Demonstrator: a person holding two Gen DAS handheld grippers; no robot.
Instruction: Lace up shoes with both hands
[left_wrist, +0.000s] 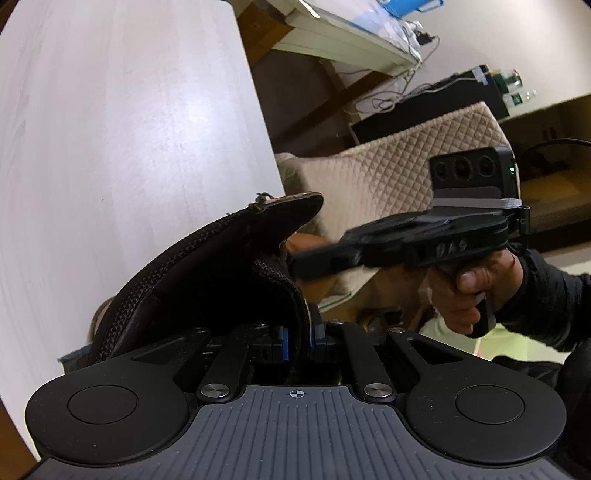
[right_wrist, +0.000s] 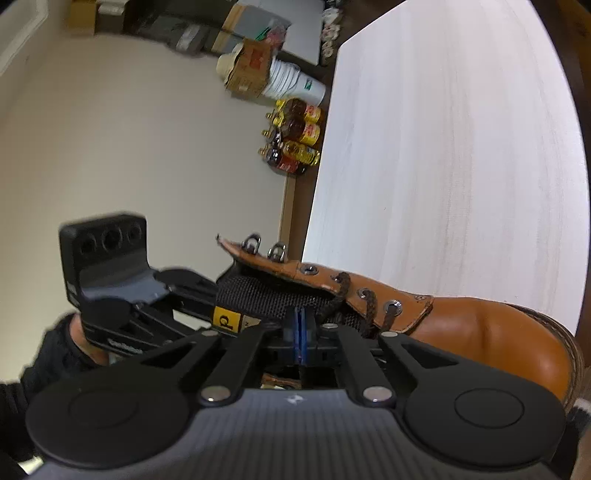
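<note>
1. Nearest the lens in the left wrist view, the left gripper (left_wrist: 299, 338) has its blue pads clamped on the black mesh tongue (left_wrist: 275, 284) of the boot, with the fabric pinched in the narrow gap between them.
2. Beyond it, the black inner side of the boot's collar flap (left_wrist: 221, 251) arches up and leftward over the pale wooden table (left_wrist: 129, 129).
3. From the right of that view, the right gripper (left_wrist: 299, 264) reaches in level, gripped by the person's hand (left_wrist: 469, 291) in a dark sleeve; its tips are hidden behind the tongue.
4. Seen from the right wrist view, the right gripper (right_wrist: 300, 334) has its blue pads pressed together, and whether any lace is caught between them cannot be told.
5. The tan leather boot (right_wrist: 480, 332) lies on the table (right_wrist: 461, 147) near its edge, toe towards the right of the view.
6. A dark brown lace (right_wrist: 373, 306) runs through the lower eyelets; the upper metal hooks (right_wrist: 264, 247) on the raised flap are bare.
7. On the left of this view, the left gripper (right_wrist: 229, 321) comes in to the tongue (right_wrist: 266, 299).
</note>
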